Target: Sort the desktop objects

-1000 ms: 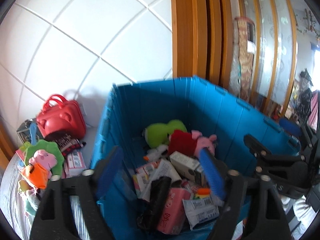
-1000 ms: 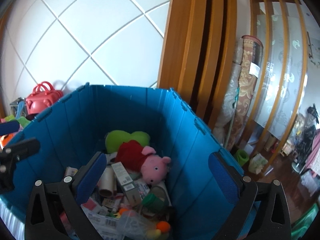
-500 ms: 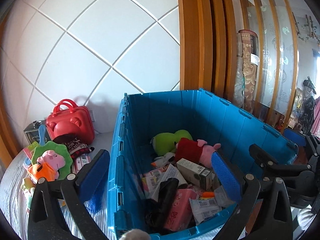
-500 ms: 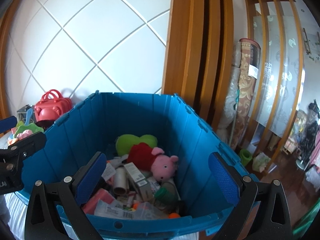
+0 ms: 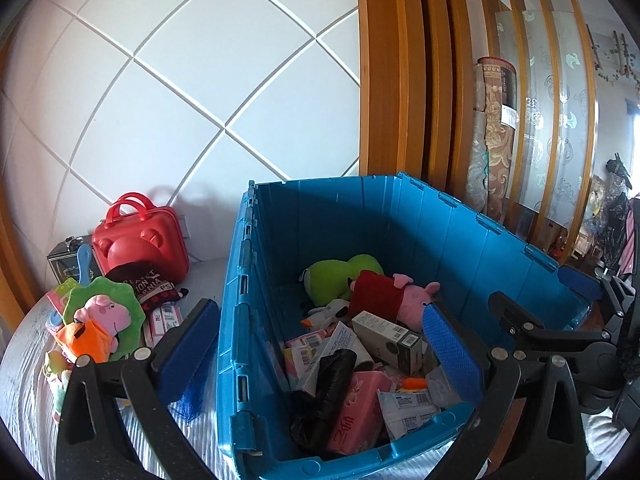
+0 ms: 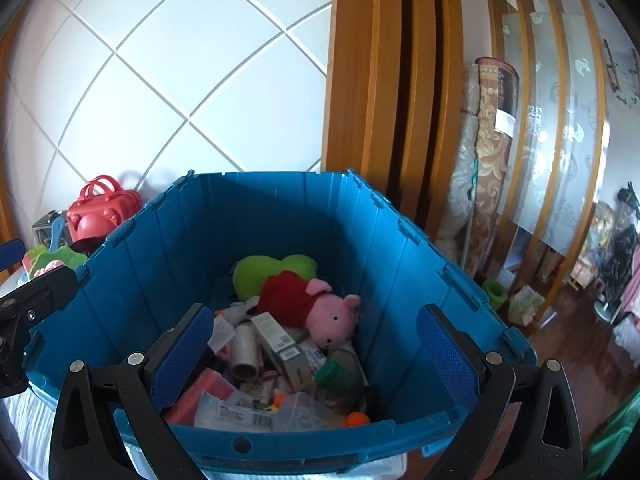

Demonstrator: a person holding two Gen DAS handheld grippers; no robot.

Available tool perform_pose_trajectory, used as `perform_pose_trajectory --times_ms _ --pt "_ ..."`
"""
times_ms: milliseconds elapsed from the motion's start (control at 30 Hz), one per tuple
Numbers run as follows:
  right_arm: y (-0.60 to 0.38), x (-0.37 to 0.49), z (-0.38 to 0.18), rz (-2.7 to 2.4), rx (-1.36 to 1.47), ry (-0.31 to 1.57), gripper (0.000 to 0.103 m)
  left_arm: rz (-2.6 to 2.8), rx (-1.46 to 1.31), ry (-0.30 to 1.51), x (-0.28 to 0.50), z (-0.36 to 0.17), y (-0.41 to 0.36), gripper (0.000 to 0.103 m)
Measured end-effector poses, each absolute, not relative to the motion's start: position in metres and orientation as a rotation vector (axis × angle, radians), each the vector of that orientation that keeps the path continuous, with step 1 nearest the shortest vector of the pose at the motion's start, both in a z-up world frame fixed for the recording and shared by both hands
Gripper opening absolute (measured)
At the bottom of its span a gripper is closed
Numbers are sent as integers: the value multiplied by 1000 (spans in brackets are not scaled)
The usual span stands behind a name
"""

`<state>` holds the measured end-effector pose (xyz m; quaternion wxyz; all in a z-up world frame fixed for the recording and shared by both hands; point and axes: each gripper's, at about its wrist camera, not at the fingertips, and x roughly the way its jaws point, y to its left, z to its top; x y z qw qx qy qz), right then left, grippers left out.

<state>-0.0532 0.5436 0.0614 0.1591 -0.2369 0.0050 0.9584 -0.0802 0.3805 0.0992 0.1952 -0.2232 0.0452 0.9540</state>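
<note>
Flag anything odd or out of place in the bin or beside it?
Nothing damaged or spilled. The blue bin holds a loose jumble: pink pig plush lying across the green plush, boxes and packets heaped beneath. More toys and a red case sit outside, left of it.

Partly legible white lettering, "…ORNIA", on the dark cloth item [image 5: 150, 282] beside the red case [image 5: 140, 242].

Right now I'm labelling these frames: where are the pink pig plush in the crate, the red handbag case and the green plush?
Pink pig plush [image 6: 334, 320]: right wrist view, on its pink head.
Red handbag case [image 5: 140, 240]: left wrist view, on its front shell.
Green plush [image 5: 332, 276]: left wrist view, on its body.
</note>
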Motion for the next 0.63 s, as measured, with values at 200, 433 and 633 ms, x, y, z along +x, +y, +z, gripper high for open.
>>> perform_pose_trajectory --times_ms 200,433,633 --pt "543 -54 61 2747 -681 15 103 2675 -628 127 -78 99 380 103" --pt "543 -55 60 2750 -687 11 103 2677 -627 119 -79 98 379 103" --pt "544 -55 59 2752 -688 15 103 2679 -618 126 -78 98 379 103"
